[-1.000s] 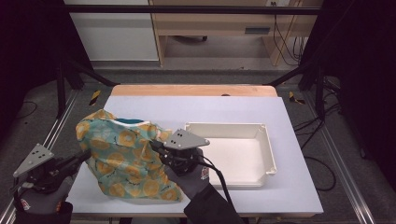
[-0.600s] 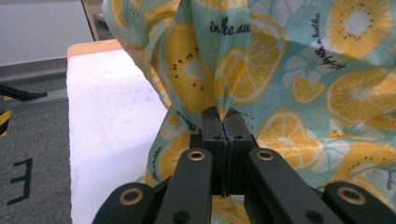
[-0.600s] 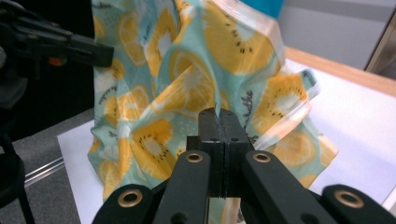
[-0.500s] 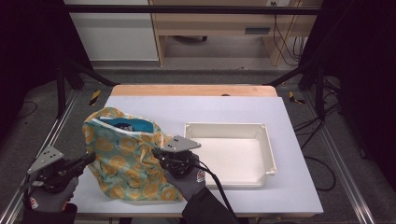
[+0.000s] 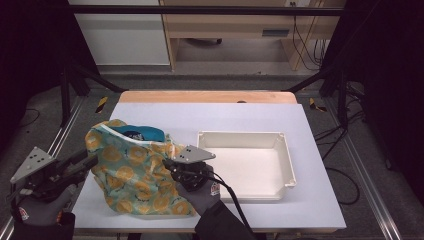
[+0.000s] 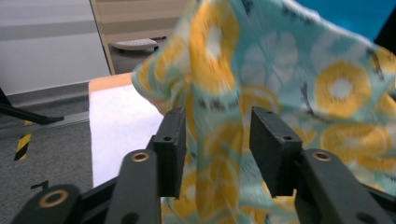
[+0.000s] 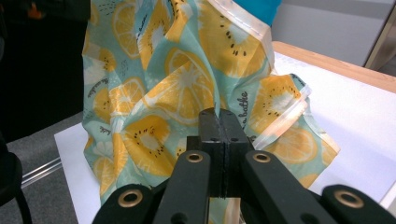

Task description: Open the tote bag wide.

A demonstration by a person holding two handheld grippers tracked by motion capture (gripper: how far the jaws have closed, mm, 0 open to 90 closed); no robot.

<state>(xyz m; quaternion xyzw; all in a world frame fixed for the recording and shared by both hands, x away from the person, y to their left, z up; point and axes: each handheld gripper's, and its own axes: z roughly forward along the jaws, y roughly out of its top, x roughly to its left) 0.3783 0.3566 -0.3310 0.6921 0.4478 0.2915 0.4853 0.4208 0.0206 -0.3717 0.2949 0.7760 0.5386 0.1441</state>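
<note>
— Right gripper view: your right hand-held gripper [image 7: 218, 116] is clamped on the fruit-print bag [image 7: 187, 93], lower left above the tabletop [image 5: 240, 112].

— And the left hand-held gripper [image 6: 217, 140]?

— Jaws apart around cloth; you could lose that fold.

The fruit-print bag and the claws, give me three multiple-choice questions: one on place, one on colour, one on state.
1. Where is the white tray relative to the fruit-print bag?
A. To its right
B. To its left
C. On top of it

2. What colour shows inside the bag's open top?
A. Red
B. Blue
C. Black

3. How are the claws?
A. Both open
B. Both shut
C. Left open, right shut on the bag

Answers:
1 A, the high view shows the tray on the bag's right.
2 B, blue lining.
3 C, left claw gapes around cloth; right claw pinches it.
</note>
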